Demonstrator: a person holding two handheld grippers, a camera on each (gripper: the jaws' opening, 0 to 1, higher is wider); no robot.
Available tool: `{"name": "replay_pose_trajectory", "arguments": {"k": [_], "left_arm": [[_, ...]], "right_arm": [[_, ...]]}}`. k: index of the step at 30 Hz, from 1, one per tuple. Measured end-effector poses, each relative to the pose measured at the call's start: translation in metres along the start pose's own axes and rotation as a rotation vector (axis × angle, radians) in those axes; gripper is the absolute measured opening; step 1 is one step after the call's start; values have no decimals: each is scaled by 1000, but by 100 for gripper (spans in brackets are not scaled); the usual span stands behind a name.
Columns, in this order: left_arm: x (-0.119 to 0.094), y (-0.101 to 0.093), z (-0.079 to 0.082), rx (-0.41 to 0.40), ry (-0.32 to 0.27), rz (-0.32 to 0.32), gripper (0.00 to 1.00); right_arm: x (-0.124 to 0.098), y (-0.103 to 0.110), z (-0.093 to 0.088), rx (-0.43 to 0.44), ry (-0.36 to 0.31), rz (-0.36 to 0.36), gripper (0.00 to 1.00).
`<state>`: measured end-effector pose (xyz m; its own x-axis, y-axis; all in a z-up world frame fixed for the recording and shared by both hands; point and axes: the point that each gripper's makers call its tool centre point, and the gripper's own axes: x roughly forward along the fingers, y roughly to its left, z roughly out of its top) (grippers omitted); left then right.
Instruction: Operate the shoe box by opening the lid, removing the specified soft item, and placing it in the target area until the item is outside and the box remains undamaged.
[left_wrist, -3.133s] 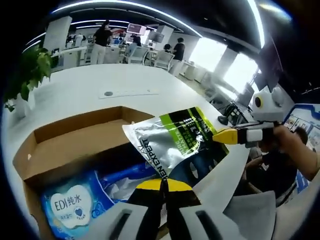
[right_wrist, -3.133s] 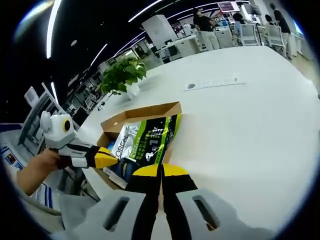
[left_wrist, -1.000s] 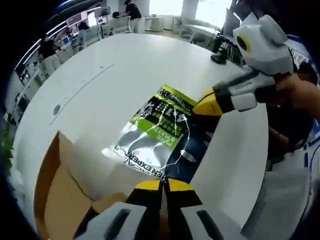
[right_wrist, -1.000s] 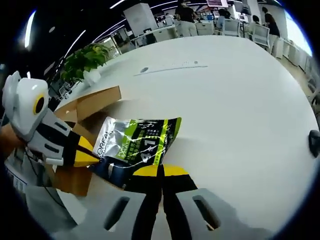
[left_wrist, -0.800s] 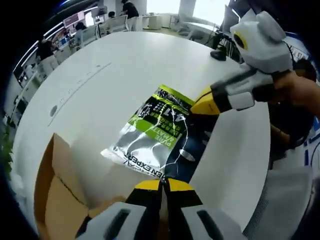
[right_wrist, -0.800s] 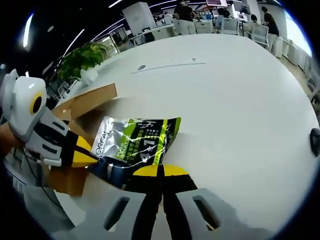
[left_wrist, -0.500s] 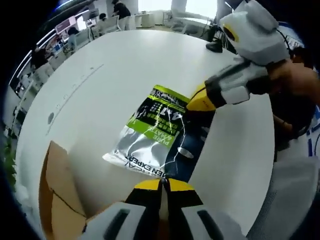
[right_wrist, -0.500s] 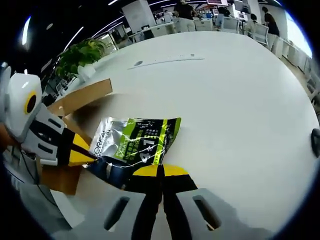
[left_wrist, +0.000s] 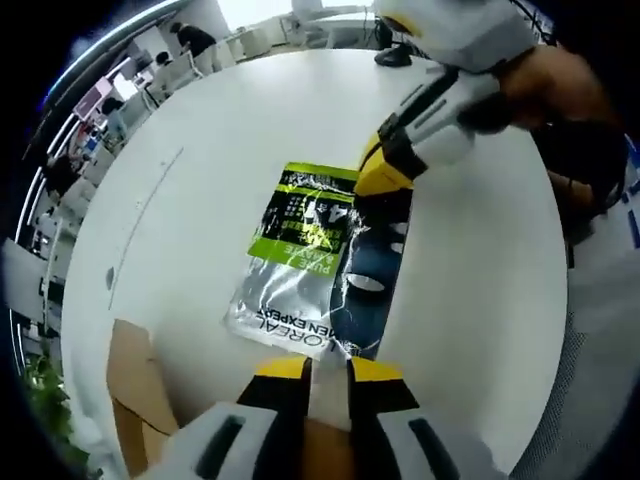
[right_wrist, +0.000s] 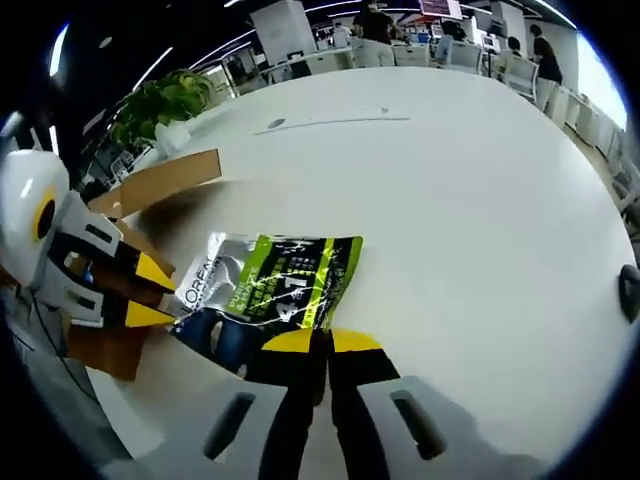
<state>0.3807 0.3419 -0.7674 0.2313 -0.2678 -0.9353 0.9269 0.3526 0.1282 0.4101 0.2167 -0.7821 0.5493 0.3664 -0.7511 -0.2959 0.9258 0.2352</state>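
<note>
A silver, green and dark blue pouch (left_wrist: 315, 255) (right_wrist: 270, 290) lies flat on the white table (left_wrist: 210, 160), outside the brown cardboard shoe box (right_wrist: 150, 185) (left_wrist: 135, 395). My right gripper (right_wrist: 322, 343) is shut on the pouch's near edge; in the left gripper view its yellow tip (left_wrist: 378, 182) pinches the pouch's far corner. My left gripper (left_wrist: 327, 368) stands open just short of the pouch's silver end. In the right gripper view the left gripper (right_wrist: 150, 292) has its jaws spread beside the pouch, next to the box flap.
A potted plant (right_wrist: 165, 105) stands at the table's far left edge. A thin strip with a round cap (right_wrist: 330, 122) lies across the far table. A dark object (right_wrist: 630, 290) sits at the right edge. People and desks are far behind.
My left gripper has opened and let go of the pouch's silver end. The pouch has come down flat on the table, further from the box, still held by the right gripper.
</note>
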Motion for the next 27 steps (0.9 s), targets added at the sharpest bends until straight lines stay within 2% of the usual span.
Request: {"name": "replay_pose_trajectory", "arguments": {"k": [5,11,19,27], "left_arm": [[-9,1,3,-27,-23,0,21],[-25,3,12,-118,-105,-7,25],[-46,6,16,-215,-190,-17,29],[-69,8,13,-271,-263,-5,31]], "right_arm": [[-4,2,-4,-7,11,8,3],[-8,-1,-5,-29,13,-8,4],[-25,-2,6,-68,-30,-20,9],[-43,6,13,-100,-52,-20,14]]}}
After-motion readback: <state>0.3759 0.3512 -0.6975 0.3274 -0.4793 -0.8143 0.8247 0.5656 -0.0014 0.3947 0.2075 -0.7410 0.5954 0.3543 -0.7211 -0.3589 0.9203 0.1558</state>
